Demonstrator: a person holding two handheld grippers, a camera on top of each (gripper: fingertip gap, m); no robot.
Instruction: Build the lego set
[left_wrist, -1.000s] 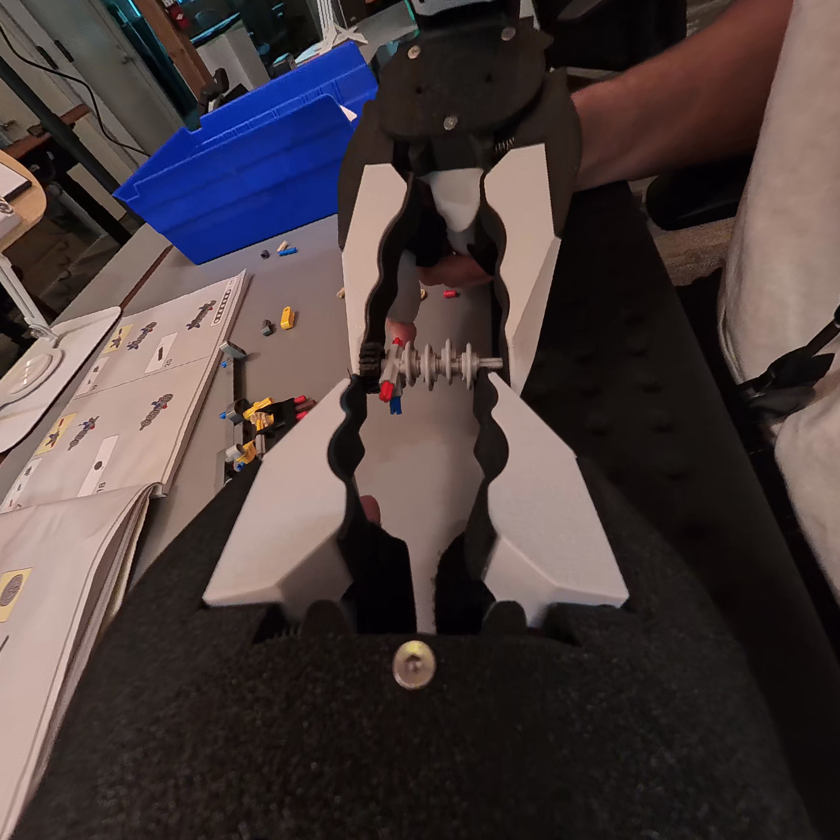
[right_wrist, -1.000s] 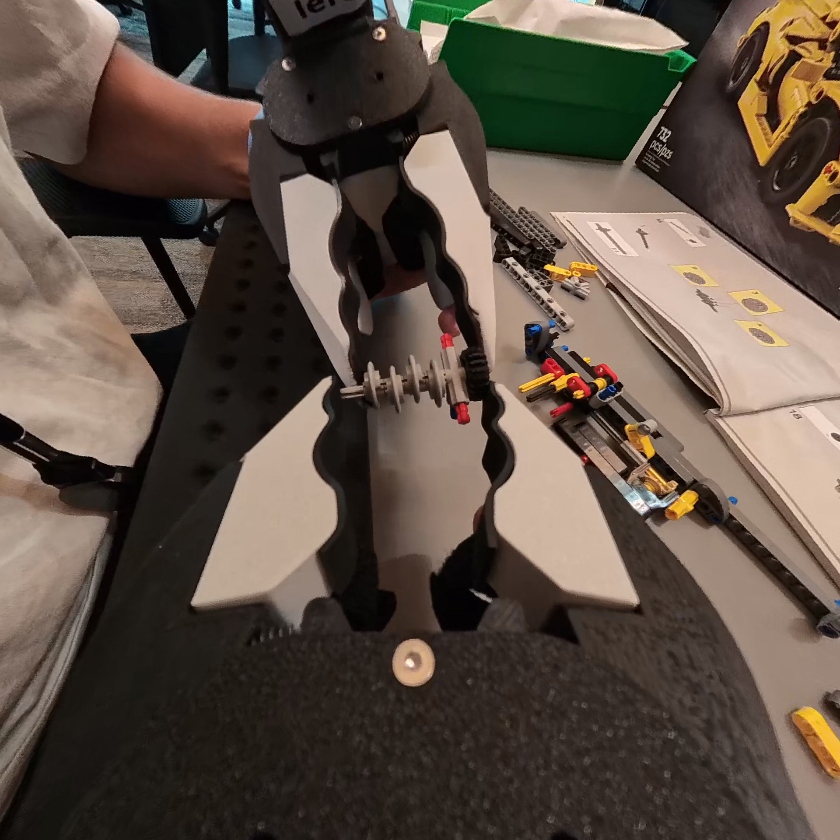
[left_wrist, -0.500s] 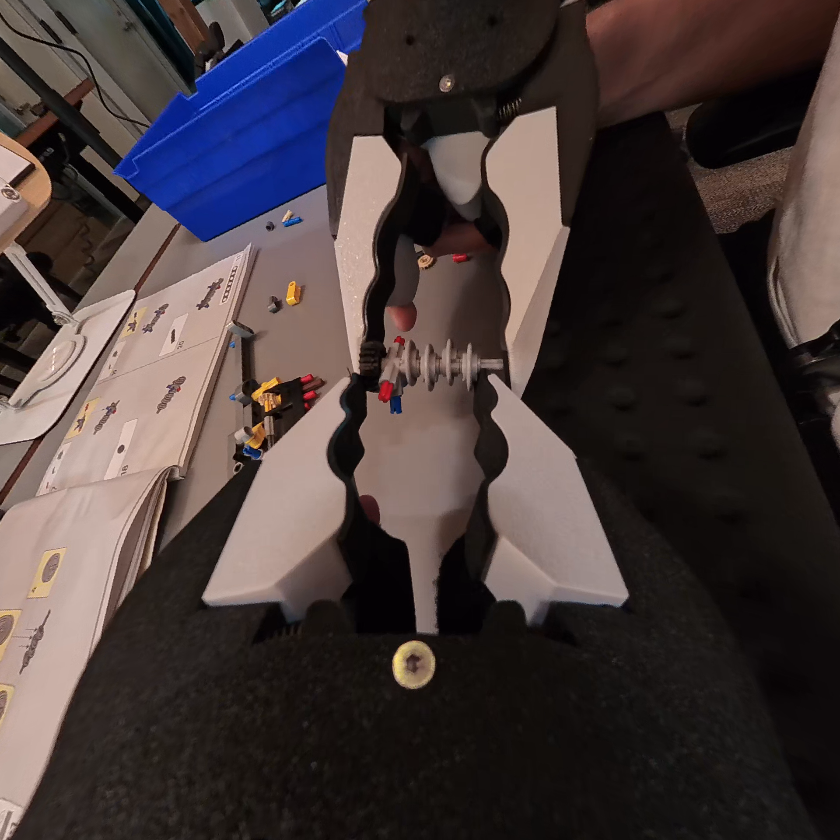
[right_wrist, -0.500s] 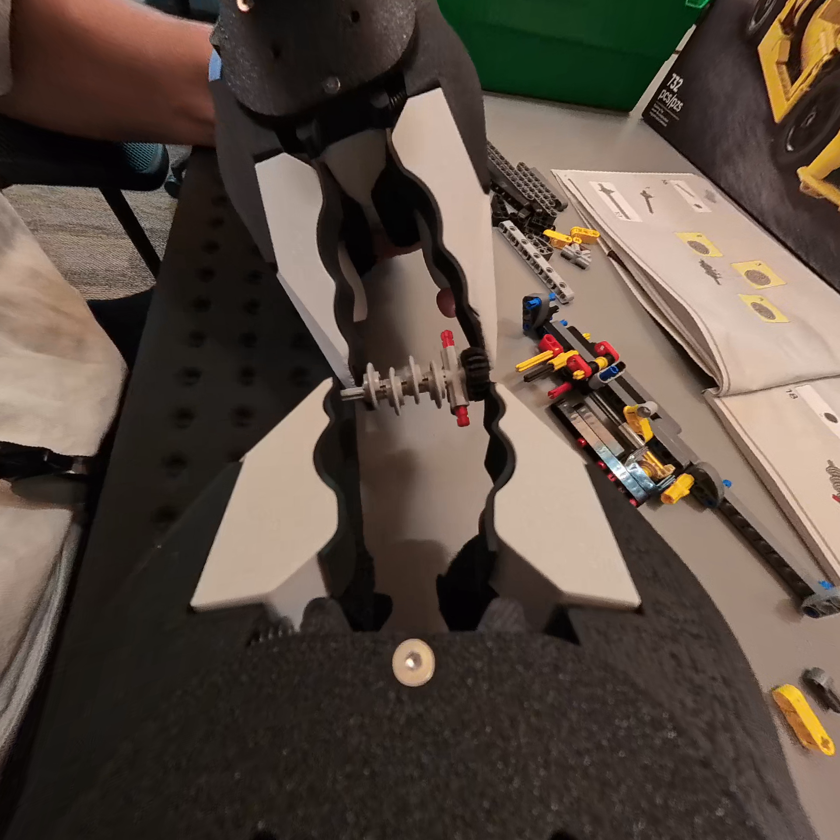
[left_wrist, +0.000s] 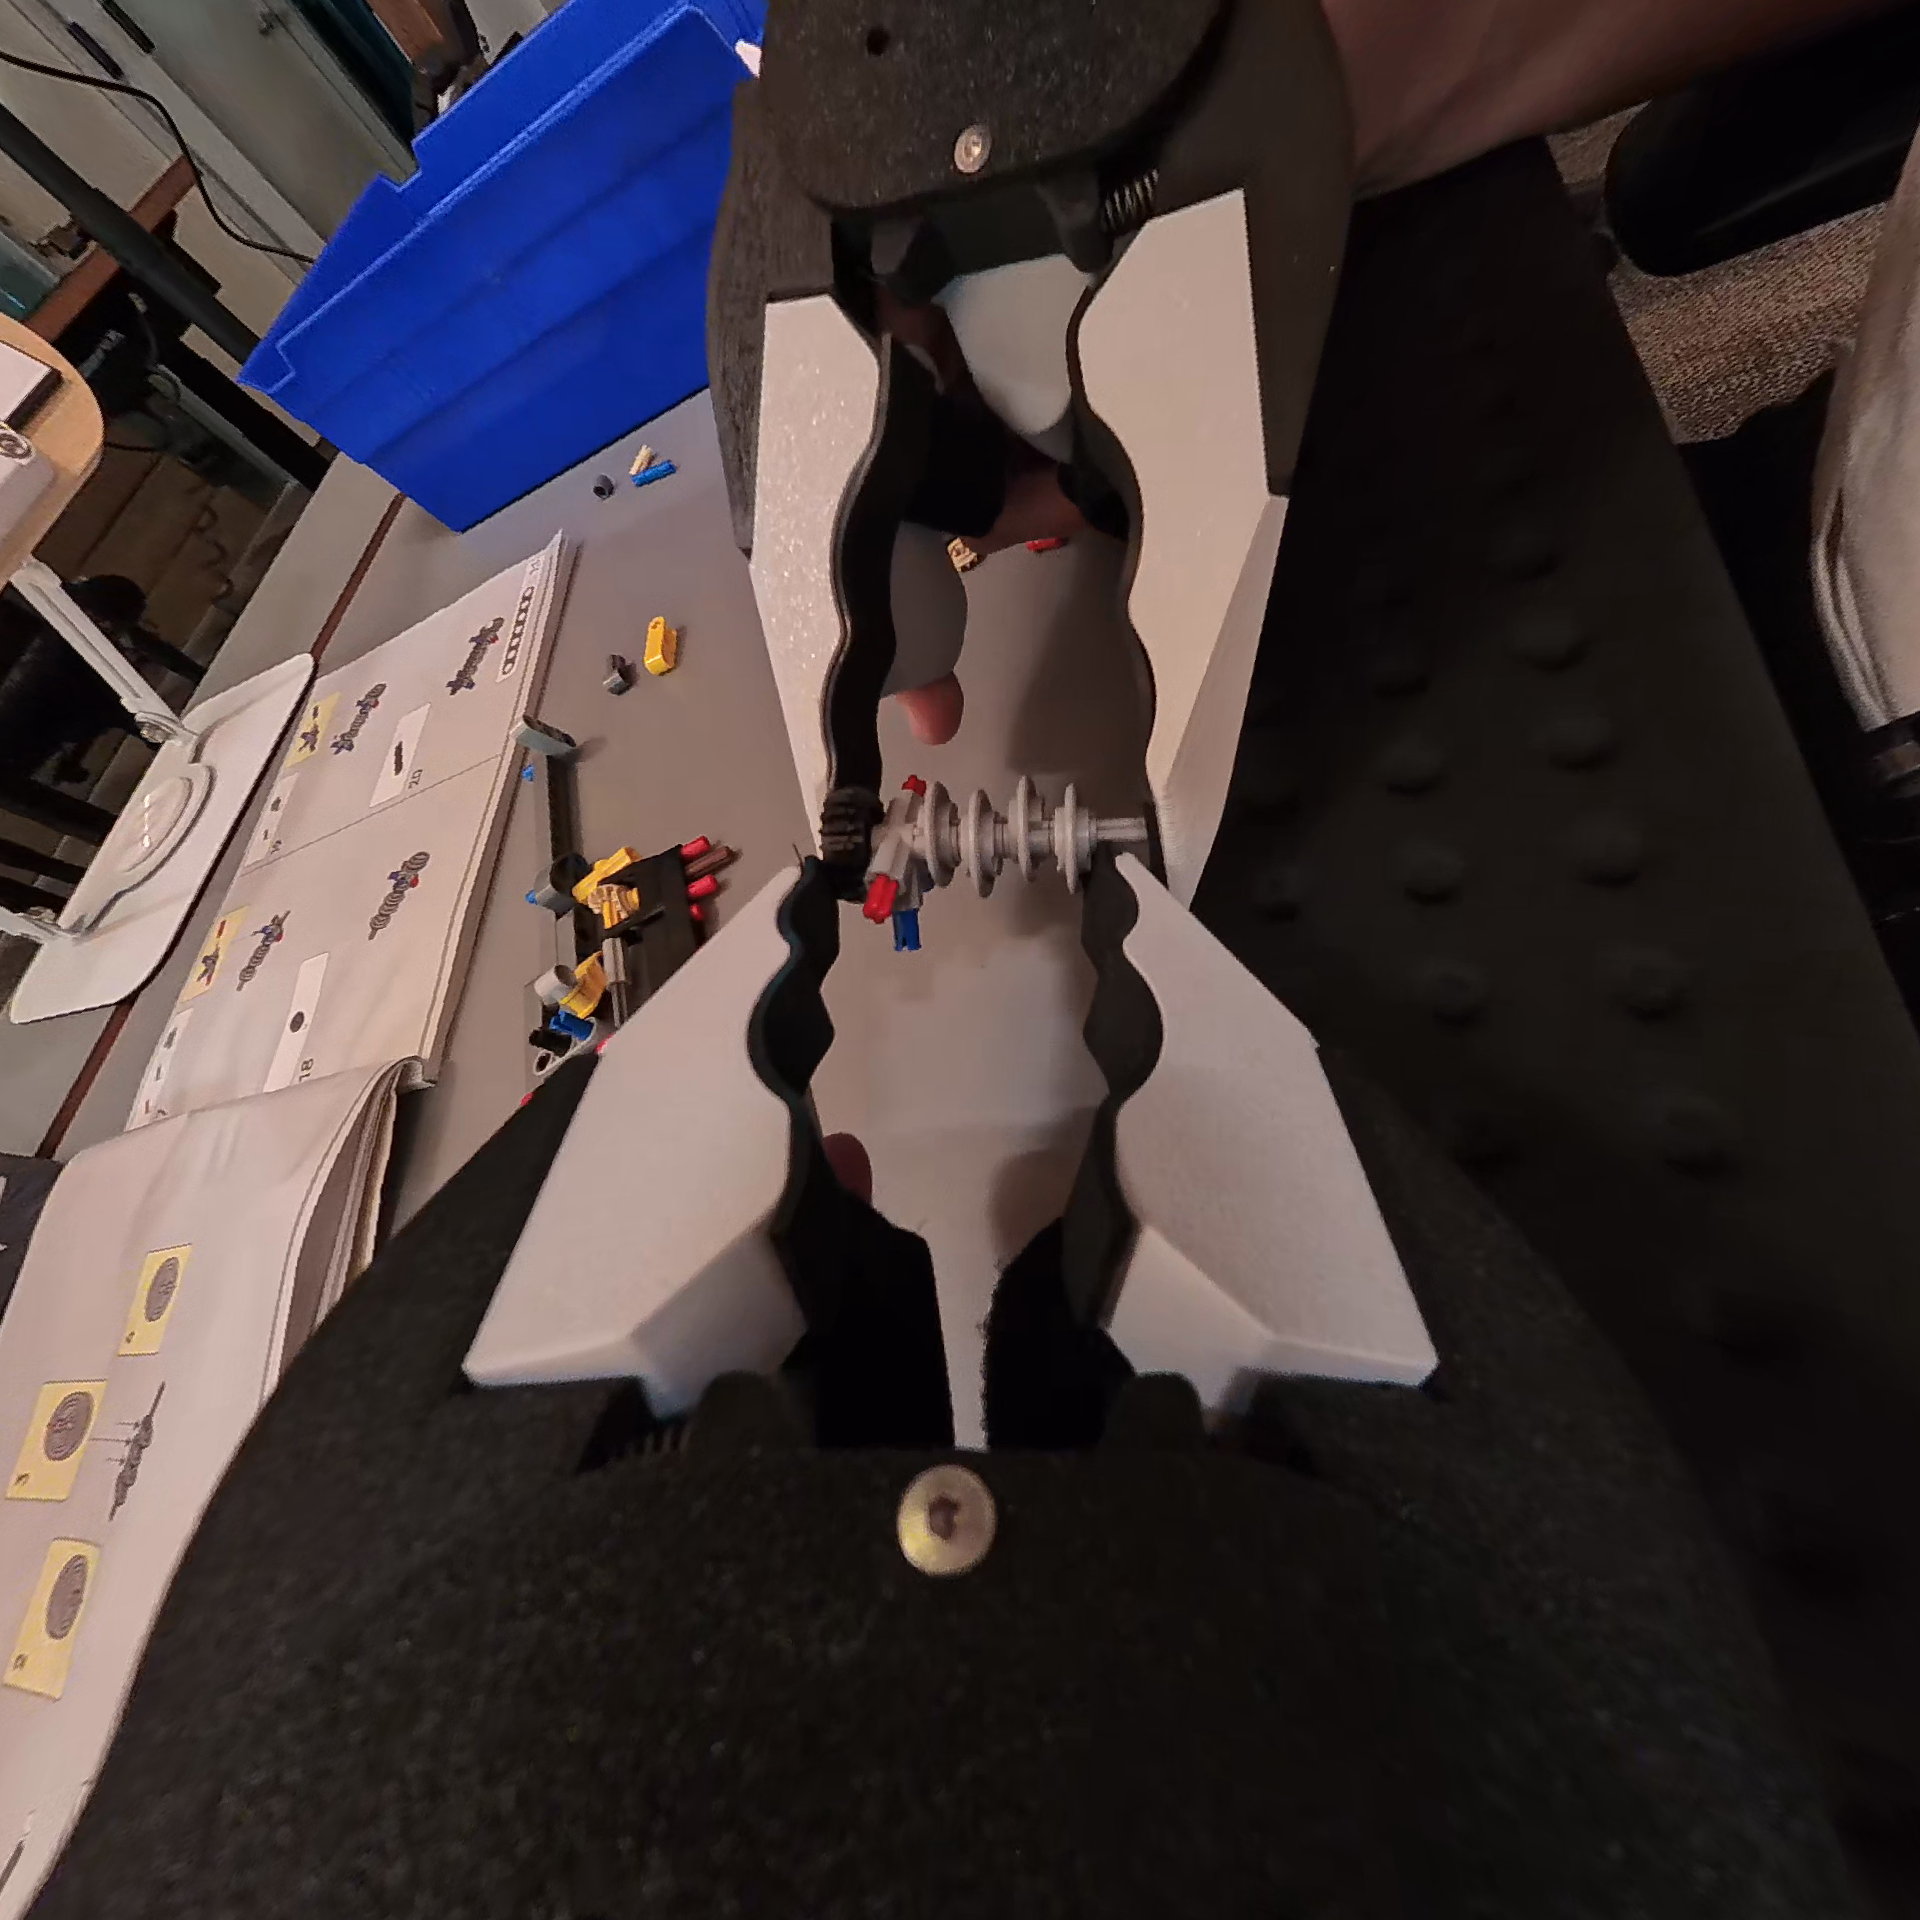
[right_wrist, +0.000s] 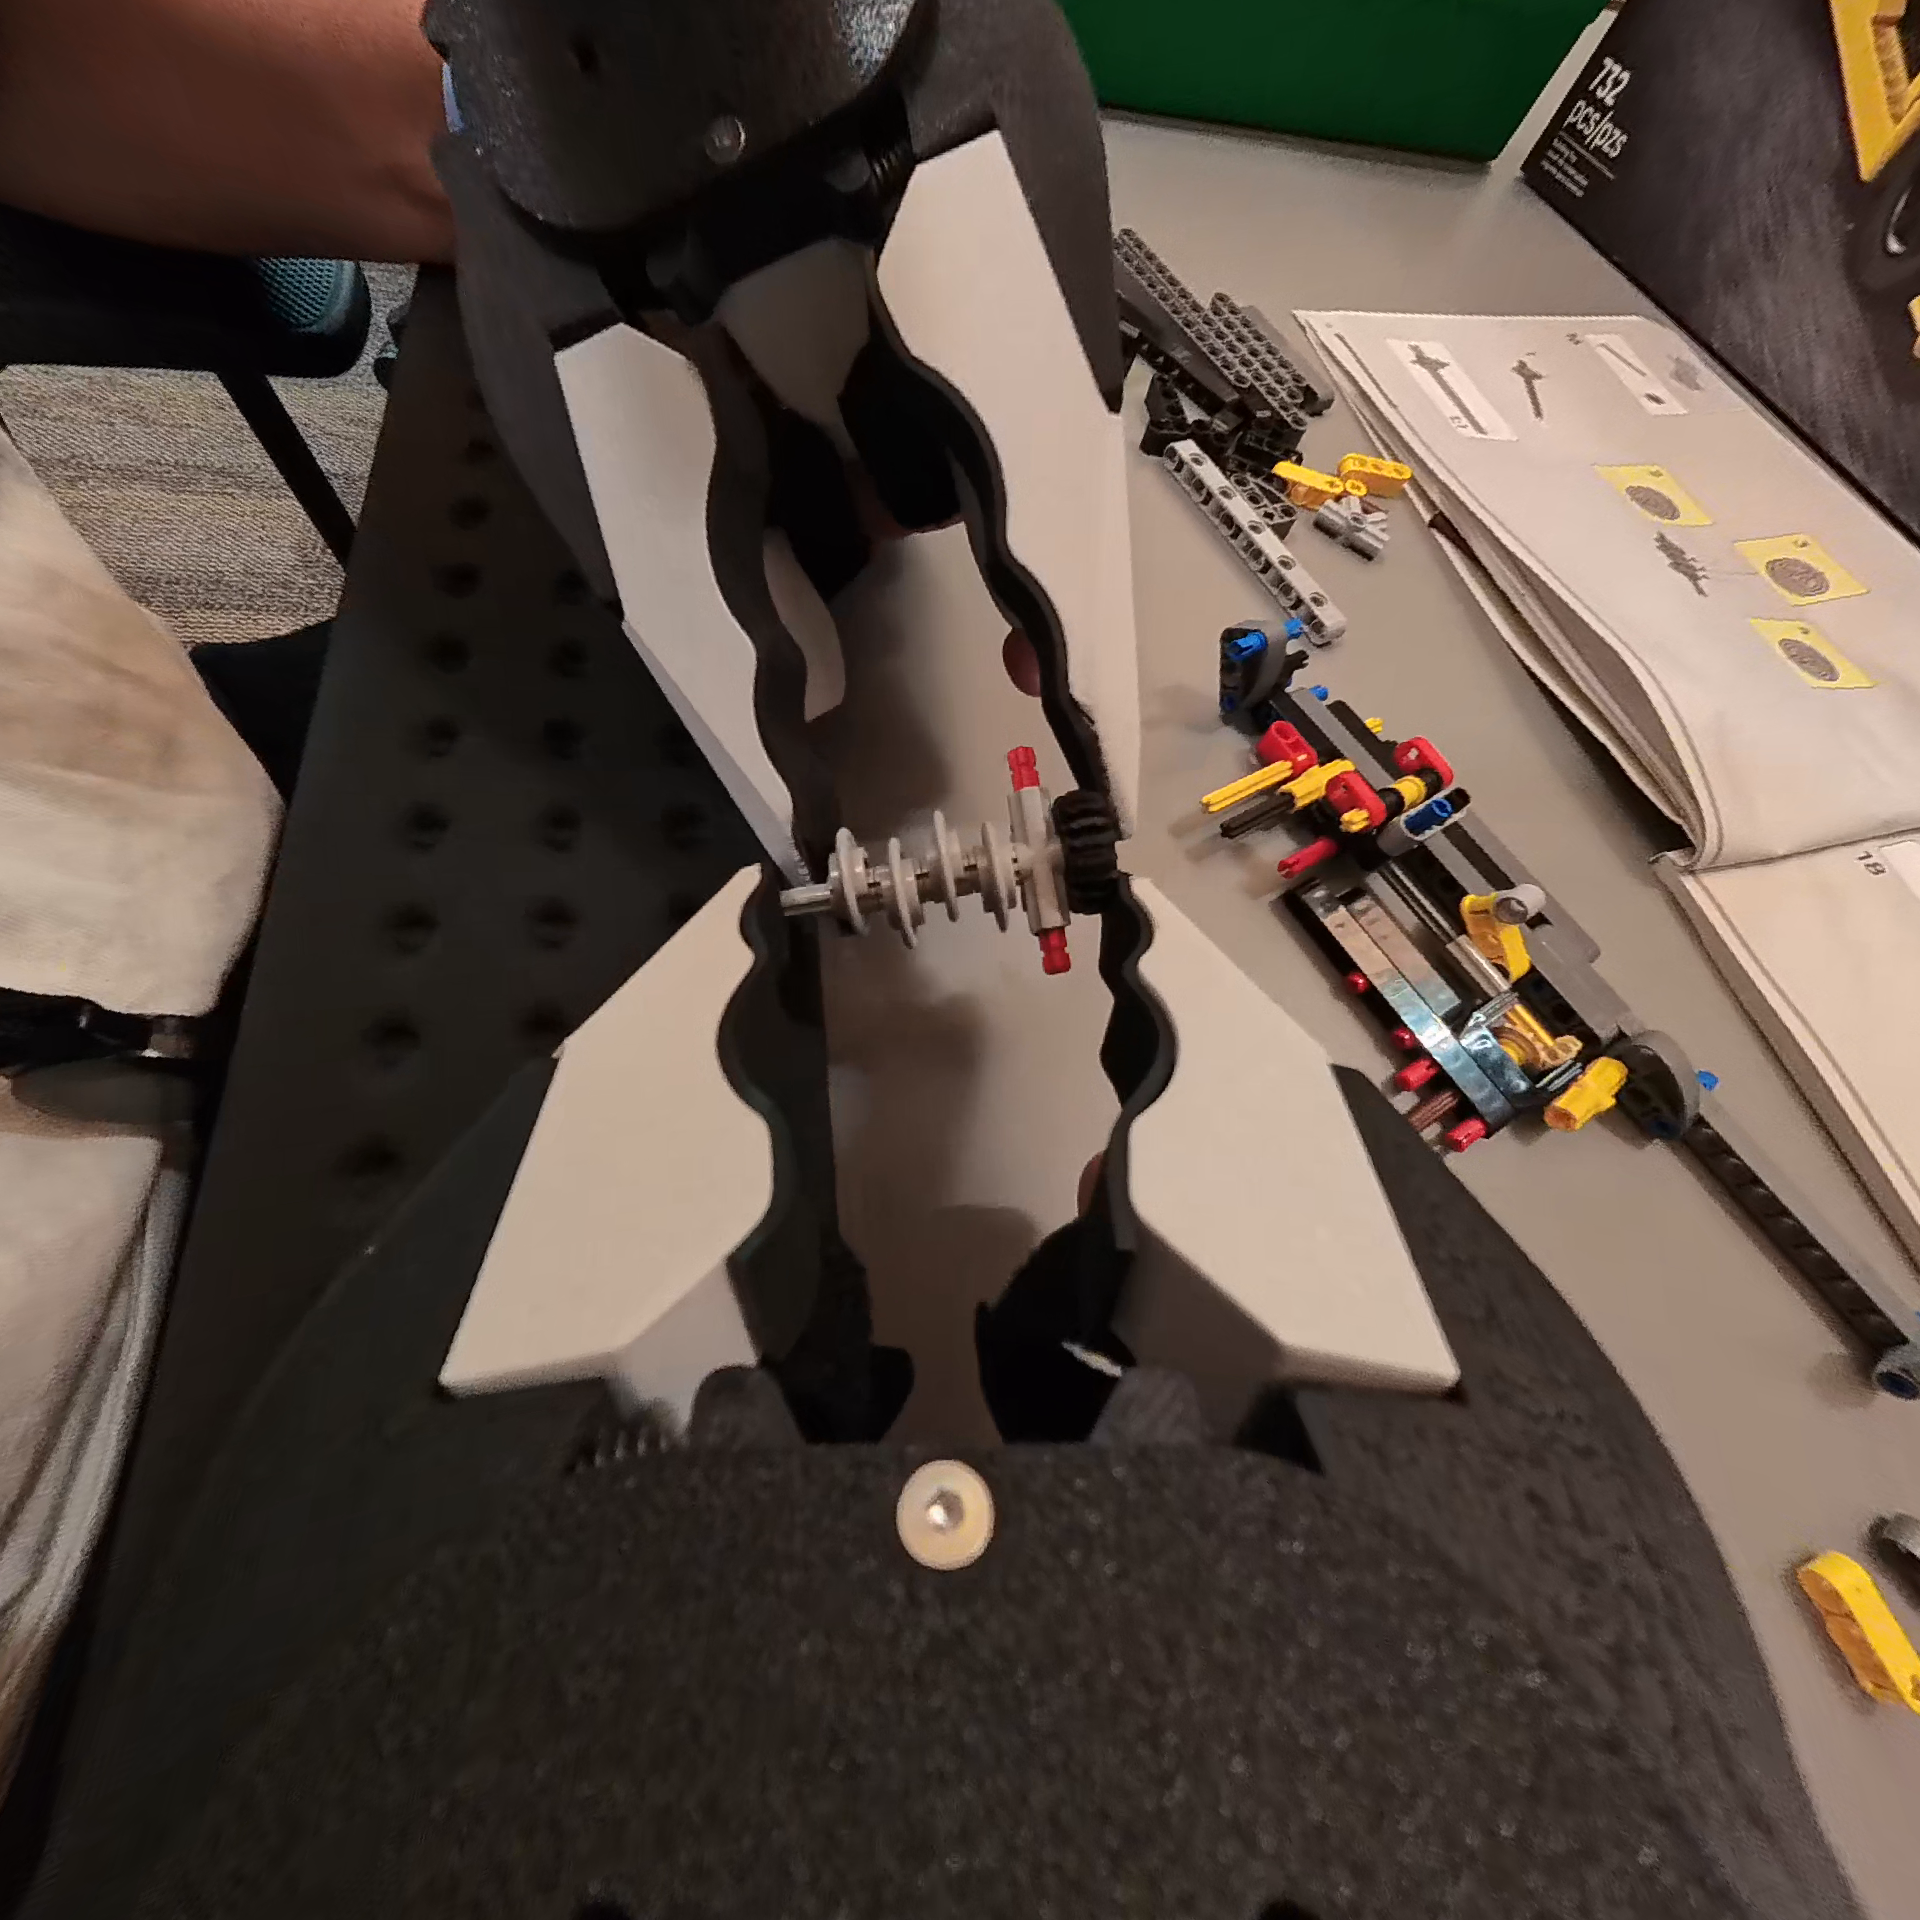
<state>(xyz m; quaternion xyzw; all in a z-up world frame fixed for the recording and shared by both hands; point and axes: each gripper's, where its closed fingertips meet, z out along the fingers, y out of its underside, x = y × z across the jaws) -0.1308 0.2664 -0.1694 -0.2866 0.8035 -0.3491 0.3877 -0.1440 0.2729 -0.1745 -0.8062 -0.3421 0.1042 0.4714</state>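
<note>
Print on the dark set box (right_wrist: 1704, 197), page numbers in the open instruction booklet (right_wrist: 1621, 540), seemingly nothing else readable

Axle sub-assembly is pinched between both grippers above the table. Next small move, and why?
Probably lower it toward the partly built chassis to seat it. The axle assembly hangs in the air, spanned between the fingertips of the left gripper and right gripper, its grey discs and black gear apparently already on. The chassis lies just to the side on the table.
</note>
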